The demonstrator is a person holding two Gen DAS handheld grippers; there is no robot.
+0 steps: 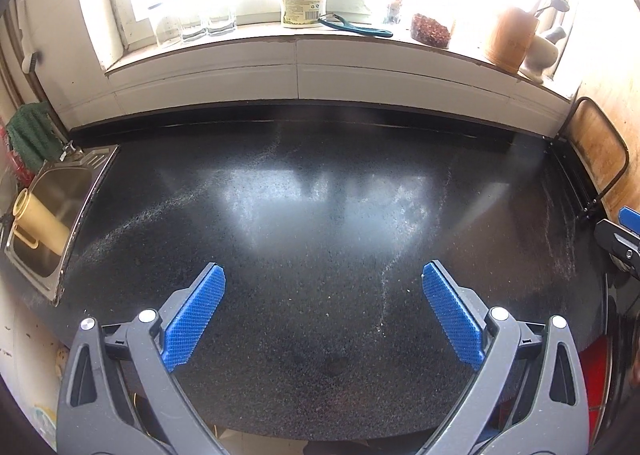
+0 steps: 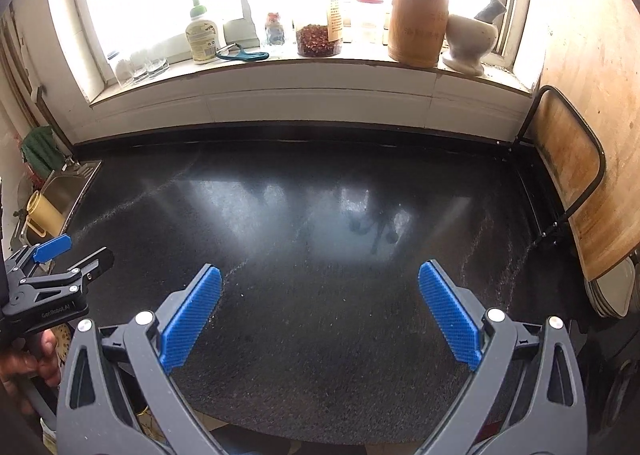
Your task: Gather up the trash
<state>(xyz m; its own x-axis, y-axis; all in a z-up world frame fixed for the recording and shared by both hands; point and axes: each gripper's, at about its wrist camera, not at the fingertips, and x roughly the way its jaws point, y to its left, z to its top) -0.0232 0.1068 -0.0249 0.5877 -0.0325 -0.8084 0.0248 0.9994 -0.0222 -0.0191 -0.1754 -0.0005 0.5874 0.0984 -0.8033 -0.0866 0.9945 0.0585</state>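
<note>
no trash shows on the dark speckled countertop (image 1: pixel 320 215), only faint dusty streaks, so collection looks either finished or not yet begun; i cannot tell which. at far left the steel sink (image 1: pixel 76 183) holds a pale yellow mug (image 1: pixel 38 221) lying on its side. the left gripper (image 1: pixel 323 311) hangs over the near counter, jaws apart and empty. the right gripper (image 2: pixel 320 311) is likewise spread, holding nothing. on the far right sill, a wooden holder (image 2: pixel 418 27) carries spoons, beside a mortar (image 2: pixel 468 39) with its pestle.
</note>
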